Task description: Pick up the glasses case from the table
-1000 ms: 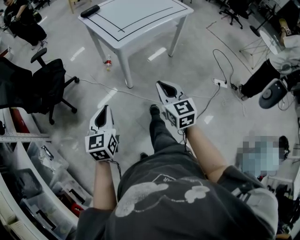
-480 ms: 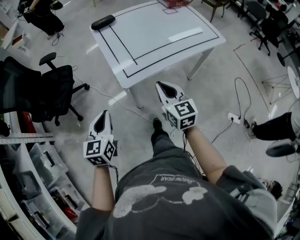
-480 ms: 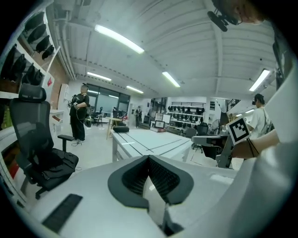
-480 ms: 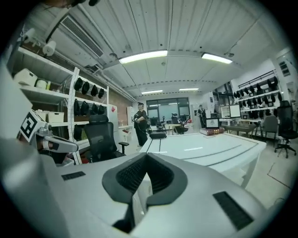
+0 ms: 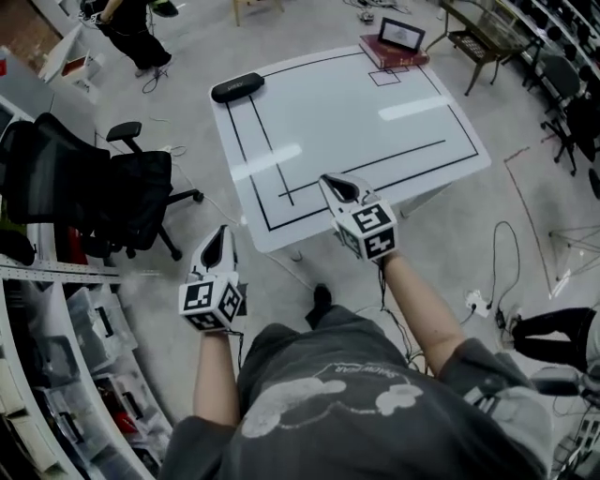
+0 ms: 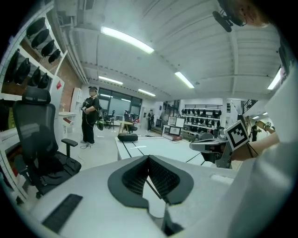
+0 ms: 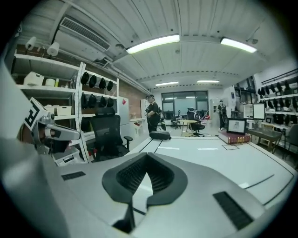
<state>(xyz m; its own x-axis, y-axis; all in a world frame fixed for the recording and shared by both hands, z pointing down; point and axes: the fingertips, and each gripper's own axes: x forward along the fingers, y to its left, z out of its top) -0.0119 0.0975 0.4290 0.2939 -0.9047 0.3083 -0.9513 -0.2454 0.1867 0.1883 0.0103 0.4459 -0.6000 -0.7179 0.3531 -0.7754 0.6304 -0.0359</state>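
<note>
The glasses case (image 5: 237,88) is a black oblong lying at the far left corner of the white table (image 5: 356,122), which is marked with black lines. It also shows in the left gripper view as a dark case (image 6: 127,137) and in the right gripper view as the case (image 7: 159,135), well ahead of both. My left gripper (image 5: 217,246) is shut and empty, over the floor short of the table's near left corner. My right gripper (image 5: 337,186) is shut and empty, its tip just over the table's near edge. Both point forward, slightly down.
A stack of books with a framed picture (image 5: 394,47) sits at the table's far right corner. A black office chair (image 5: 103,192) stands left of the table. Shelving with bins (image 5: 56,347) runs along the left. A person (image 5: 131,28) stands beyond. A power strip (image 5: 478,302) lies on the floor at right.
The table has come much nearer in the head view. Both grippers have moved forward toward it, still shut; the right one now reaches over its near edge.
</note>
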